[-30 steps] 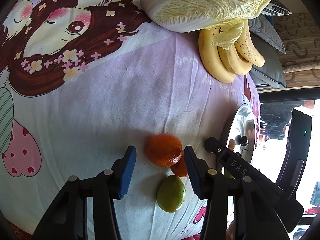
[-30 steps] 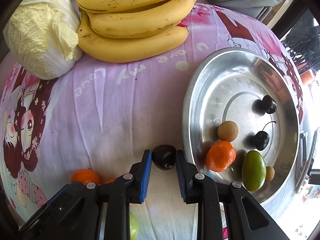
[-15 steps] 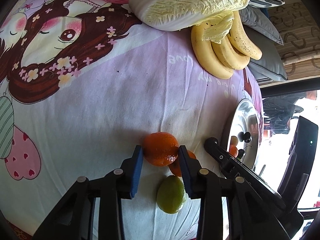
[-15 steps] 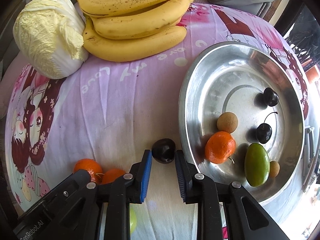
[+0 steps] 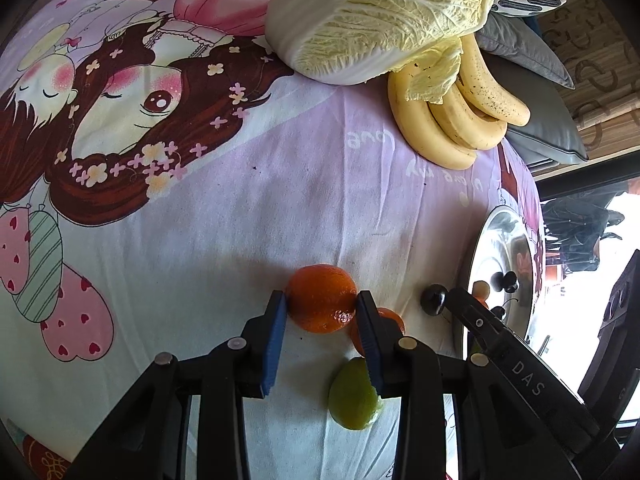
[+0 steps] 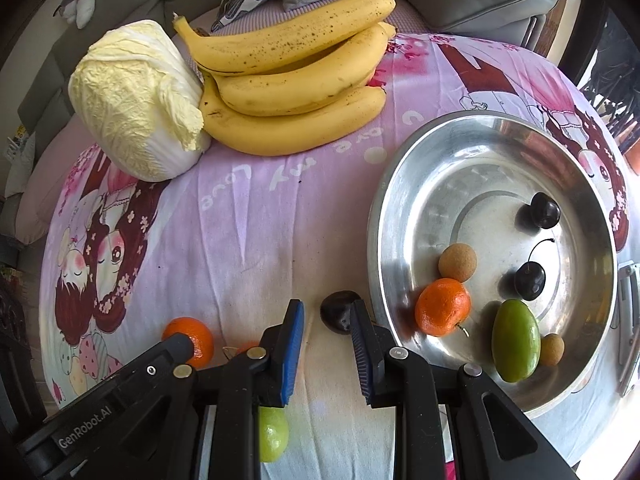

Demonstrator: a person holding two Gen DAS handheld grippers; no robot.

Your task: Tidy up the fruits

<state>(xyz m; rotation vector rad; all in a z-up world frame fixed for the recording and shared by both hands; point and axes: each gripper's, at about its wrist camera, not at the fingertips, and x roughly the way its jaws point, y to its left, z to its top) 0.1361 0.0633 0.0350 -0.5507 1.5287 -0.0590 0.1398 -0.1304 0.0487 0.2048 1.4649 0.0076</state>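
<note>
While clamped — mandarin fills left hand-held gripper

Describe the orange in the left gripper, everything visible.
The orange is small, round and slightly flattened, with bright, dimpled, faintly glossy peel and a rough, shiny patch low on its right side. It sits on the printed cloth, the left gripper shut on it with one blue pad on each flank. A second orange lies close beside it; the finger hides whether they touch.
</note>
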